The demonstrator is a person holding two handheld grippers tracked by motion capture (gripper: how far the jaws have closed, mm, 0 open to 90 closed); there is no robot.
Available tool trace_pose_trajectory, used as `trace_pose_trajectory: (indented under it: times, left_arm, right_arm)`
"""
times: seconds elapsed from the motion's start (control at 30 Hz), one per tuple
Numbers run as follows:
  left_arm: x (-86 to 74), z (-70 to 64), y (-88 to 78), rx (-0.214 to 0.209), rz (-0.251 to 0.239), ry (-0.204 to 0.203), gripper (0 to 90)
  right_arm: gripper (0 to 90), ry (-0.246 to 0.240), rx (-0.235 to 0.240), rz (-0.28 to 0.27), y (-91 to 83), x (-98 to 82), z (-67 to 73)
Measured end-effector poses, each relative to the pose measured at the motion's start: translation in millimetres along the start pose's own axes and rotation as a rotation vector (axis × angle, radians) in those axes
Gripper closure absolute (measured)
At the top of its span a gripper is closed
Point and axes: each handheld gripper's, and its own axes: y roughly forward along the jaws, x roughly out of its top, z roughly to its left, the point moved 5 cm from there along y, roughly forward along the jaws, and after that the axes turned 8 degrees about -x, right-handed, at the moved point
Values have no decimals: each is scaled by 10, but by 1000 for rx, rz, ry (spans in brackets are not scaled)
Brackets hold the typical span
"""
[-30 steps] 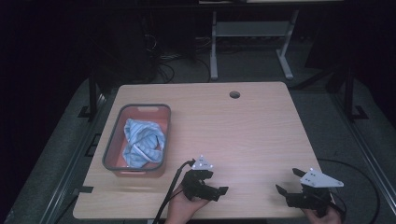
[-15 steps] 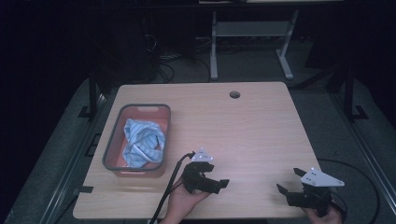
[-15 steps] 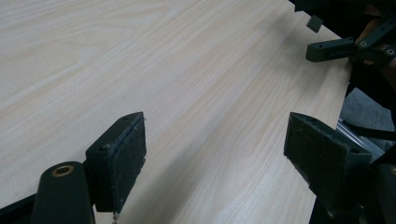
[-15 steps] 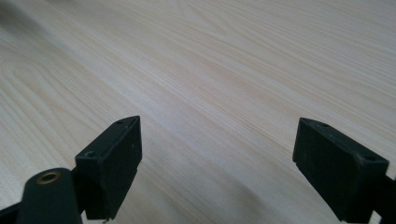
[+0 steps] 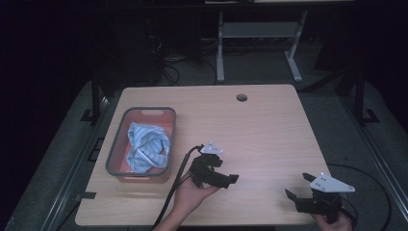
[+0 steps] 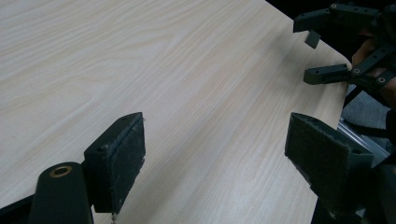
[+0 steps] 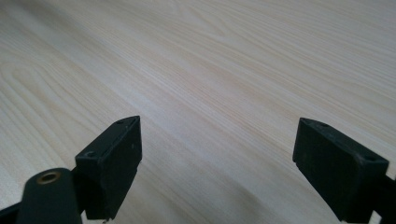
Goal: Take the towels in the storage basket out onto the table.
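A grey bin (image 5: 115, 149) with a pink inside stands at the table's left and holds a crumpled blue-and-white striped cloth (image 5: 146, 147). My left gripper (image 5: 226, 171) hovers just right of the bin, a hand under it, its jaws open and pointing right with nothing in them. In the left gripper view the open left gripper (image 6: 217, 154) frames bare wood, and the right gripper (image 6: 341, 46) shows at the upper right. My right gripper (image 5: 297, 186) sits near the front right corner, open and empty. In its own view the right gripper (image 7: 219, 158) looks over bare table top.
The light wooden table (image 5: 269, 130) has a round cable hole (image 5: 241, 97) near its far edge. A black cable (image 5: 175, 185) trails from the left gripper over the front edge. Dark floor and a white frame (image 5: 255, 43) lie beyond the table.
The left gripper has risen and moved a little away from the front edge, turning its jaws to the right. The right gripper has hardly shifted.
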Motion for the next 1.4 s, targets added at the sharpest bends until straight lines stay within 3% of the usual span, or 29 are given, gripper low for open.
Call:
trace_pose_trajectory:
  times: [0.43,0.83,1.13,1.4]
  left_arm:
    - [242,120,-151,-17,-8,-20,198]
    - [345,154,-230,-35,-17,-32,199]
    - [437,225,-359,-30,-36,-40,204]
    - [469,364,-522,12,-44,-62,204]
  right_arm:
    - [150,2,-1,-1,-1,9,3]
    - [150,1,-2,-5,-6,8,-7]
    - [151,-1,-2,-6,-5,12,-8]
    - [151,-8,-3,-9,-6,29,8]
